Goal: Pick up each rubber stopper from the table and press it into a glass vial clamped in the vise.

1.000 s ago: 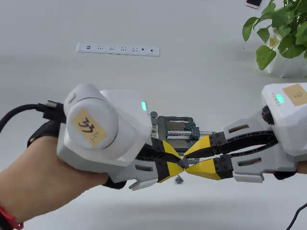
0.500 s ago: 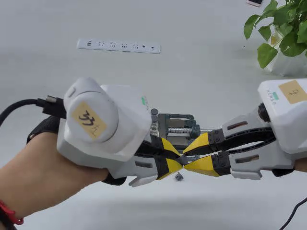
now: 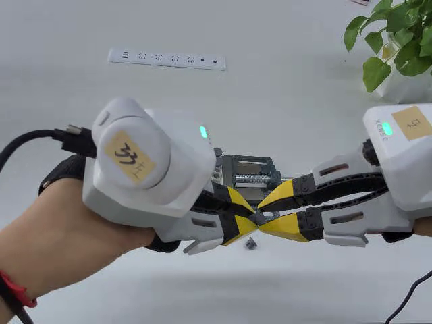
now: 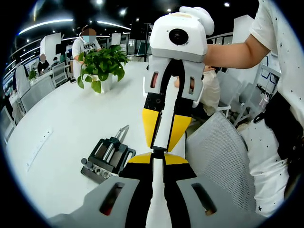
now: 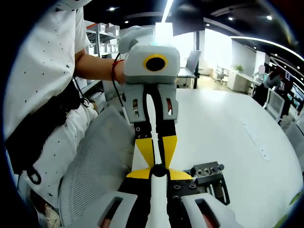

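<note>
My left gripper (image 3: 248, 221) and right gripper (image 3: 263, 217) meet tip to tip just above the table, in front of the dark metal vise (image 3: 250, 177). A small dark rubber stopper (image 5: 159, 170) sits at the right gripper's (image 5: 158, 173) closed tips, with the left gripper's tips pressed against it from the far side. The left gripper's (image 4: 154, 154) jaws stand together, and I cannot tell whether they pinch the stopper too. A second stopper (image 3: 251, 244) lies loose on the table below the tips. Vials stand in a row at the end of the vise (image 4: 107, 156).
A white power strip (image 3: 167, 59) lies at the back of the white table (image 3: 304, 101). A potted plant (image 3: 398, 40) stands at the back right. A grey mesh chair (image 4: 218, 152) stands beside the table, close to the person.
Both grippers stay tip to tip with the stopper between them and have lifted a little. The whole picture has shifted slightly with the head.
</note>
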Action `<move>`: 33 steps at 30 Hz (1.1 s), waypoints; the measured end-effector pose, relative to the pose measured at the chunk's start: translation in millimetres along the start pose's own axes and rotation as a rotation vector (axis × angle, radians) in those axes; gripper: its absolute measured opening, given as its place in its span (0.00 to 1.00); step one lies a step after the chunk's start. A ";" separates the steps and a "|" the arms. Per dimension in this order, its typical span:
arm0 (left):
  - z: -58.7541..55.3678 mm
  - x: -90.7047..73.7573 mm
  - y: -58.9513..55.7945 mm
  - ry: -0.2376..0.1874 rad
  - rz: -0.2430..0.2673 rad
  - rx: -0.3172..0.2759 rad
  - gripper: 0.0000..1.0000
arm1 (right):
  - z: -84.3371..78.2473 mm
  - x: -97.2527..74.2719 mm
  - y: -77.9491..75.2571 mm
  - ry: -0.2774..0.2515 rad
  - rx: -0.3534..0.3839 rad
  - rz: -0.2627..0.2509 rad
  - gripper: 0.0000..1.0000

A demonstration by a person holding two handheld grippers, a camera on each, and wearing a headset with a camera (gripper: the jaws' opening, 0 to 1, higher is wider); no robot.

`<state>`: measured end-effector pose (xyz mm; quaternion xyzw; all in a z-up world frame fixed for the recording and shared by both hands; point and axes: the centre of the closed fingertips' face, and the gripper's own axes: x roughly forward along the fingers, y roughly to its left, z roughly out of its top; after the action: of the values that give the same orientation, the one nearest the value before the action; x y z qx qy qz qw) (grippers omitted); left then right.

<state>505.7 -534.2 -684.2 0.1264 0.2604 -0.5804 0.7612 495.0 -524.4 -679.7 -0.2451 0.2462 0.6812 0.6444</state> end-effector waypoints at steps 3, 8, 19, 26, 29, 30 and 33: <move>0.6 -1.2 0.8 -0.011 0.000 0.010 0.03 | 1.1 -0.9 -1.0 -0.001 0.006 -0.003 0.05; 1.5 -3.9 2.2 -0.031 0.001 0.021 0.04 | 3.3 -1.2 -2.6 -0.010 0.027 0.000 0.04; -3.6 -5.7 2.1 -0.071 0.016 0.032 0.06 | 2.5 5.1 -4.4 0.007 0.045 0.018 0.04; -13.9 -6.6 5.1 -0.091 0.041 0.013 0.19 | 3.5 6.2 -11.0 0.020 0.064 0.024 0.04; -19.2 -11.6 10.9 -0.109 0.059 -0.002 0.23 | 3.9 5.1 -17.4 0.027 0.071 0.010 0.05; -20.6 -14.6 14.0 -0.124 0.070 -0.010 0.26 | 4.3 4.5 -21.0 0.030 0.079 0.003 0.05; -26.6 -21.7 22.5 -0.145 0.103 -0.028 0.34 | 5.9 3.4 -29.0 0.036 0.088 -0.012 0.05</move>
<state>516.3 -496.7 -697.1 0.0866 0.2058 -0.5445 0.8085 523.6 -516.6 -678.0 -0.2302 0.2858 0.6613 0.6542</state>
